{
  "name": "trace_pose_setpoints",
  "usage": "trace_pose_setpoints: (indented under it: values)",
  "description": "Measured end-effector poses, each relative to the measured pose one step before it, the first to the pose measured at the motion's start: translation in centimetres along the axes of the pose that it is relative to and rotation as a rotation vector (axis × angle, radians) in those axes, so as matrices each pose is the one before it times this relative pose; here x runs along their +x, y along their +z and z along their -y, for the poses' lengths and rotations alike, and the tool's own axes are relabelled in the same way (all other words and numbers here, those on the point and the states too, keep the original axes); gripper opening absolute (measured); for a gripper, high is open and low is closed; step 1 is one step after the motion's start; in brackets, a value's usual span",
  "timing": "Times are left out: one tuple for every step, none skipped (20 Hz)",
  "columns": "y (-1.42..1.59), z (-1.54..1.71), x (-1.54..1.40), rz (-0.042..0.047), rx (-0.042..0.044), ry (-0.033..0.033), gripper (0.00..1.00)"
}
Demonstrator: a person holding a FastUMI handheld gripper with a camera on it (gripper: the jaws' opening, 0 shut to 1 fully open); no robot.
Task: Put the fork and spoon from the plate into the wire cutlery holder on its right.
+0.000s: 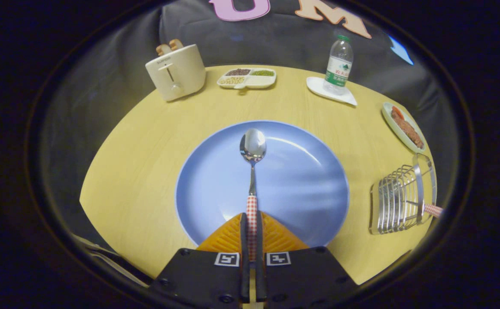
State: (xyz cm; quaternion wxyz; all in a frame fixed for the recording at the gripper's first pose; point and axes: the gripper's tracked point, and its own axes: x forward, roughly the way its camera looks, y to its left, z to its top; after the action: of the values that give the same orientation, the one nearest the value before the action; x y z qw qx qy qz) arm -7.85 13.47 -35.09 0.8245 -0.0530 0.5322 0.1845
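My gripper (pixel 252 219) is shut on the spoon's red-and-white checked handle, both orange fingers (pixel 228 236) pressing its sides. The spoon (pixel 253 148) points straight ahead, its shiny bowl over the middle of the blue plate (pixel 301 180). To the right of the plate stands the wire cutlery holder (pixel 398 199). A checked handle (pixel 433 209), the fork's by its look, sticks out of the holder's far side. I cannot tell whether the spoon rests on the plate or hangs just above it.
On the round wooden table (pixel 147 141), a cream toaster (pixel 176 71) stands beyond the plate to the left. A divided dish of grains (pixel 247 78) sits behind the plate. A water bottle (pixel 338 64) stands on a white tray, and a food dish (pixel 404 126) lies beyond the holder.
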Motion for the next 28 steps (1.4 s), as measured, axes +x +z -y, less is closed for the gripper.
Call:
trace_pose_setpoints:
  values:
    - [0.022,-0.009,-0.091,-0.01469,-0.01560,0.00471,0.09]
    - [0.222,0.132,-0.336,-0.00196,-0.00748,0.00210,0.09]
    - [0.173,0.117,-0.224,-0.00894,-0.00301,0.00912,0.09]
    - [0.296,0.156,-0.456,0.00350,-0.00007,0.00328,0.09]
    - [0.120,0.338,-0.472,-0.00869,-0.00834,0.00453,0.09]
    - [0.171,0.411,-0.534,-0.00424,-0.01116,-0.00096,0.09]
    - [-0.179,0.173,-0.518,-0.00440,-0.01430,-0.00208,0.09]
    - [-0.101,0.399,-0.495,-0.01231,-0.01655,0.00217,0.09]
    - [0.015,0.361,-0.382,-0.00520,-0.01418,0.00099,0.09]
    - [0.044,0.436,-0.619,-0.00279,-0.01450,-0.00008,0.09]
    - [-0.012,0.437,-0.625,-0.00439,-0.01316,-0.00032,0.09]
    - [0.071,0.423,-0.725,-0.00232,-0.01313,0.00424,0.09]
    - [0.022,0.397,-0.749,-0.00272,-0.01609,0.00232,0.09]
    - [0.086,0.648,-0.850,-0.00419,-0.02163,-0.00054,0.09]
    - [0.246,0.671,-0.907,0.00008,-0.02318,-0.00184,0.09]
    - [0.189,0.659,-0.942,-0.00211,-0.01845,0.00096,0.09]
    - [0.046,0.634,-0.840,-0.00425,-0.01209,0.00351,0.09]
    - [0.179,0.655,-0.880,0.00033,-0.00308,0.00386,0.09]
    - [0.013,0.672,-0.807,-0.00879,-0.00031,0.00716,0.09]
    - [-0.012,0.713,-0.811,-0.00773,-0.00147,0.00499,0.08]
    - [-0.198,0.876,-0.708,-0.01160,-0.01015,-0.00295,0.09]
    - [-0.327,1.109,-0.686,-0.01660,-0.01946,-0.01069,0.09]
    - [-0.258,1.058,-0.625,-0.00942,-0.01543,-0.01076,0.09]
    - [-0.224,0.979,-0.712,-0.01086,-0.01276,-0.00625,0.09]
    - [-0.311,0.667,-0.540,-0.01564,-0.00624,-0.00133,0.09]
    - [-0.402,0.781,-0.617,-0.01379,-0.00184,-0.00045,0.09]
    - [-0.478,0.768,-0.478,-0.02111,-0.00749,-0.00077,0.09]
    - [-0.560,0.768,-0.544,-0.02572,-0.01601,0.00053,0.09]
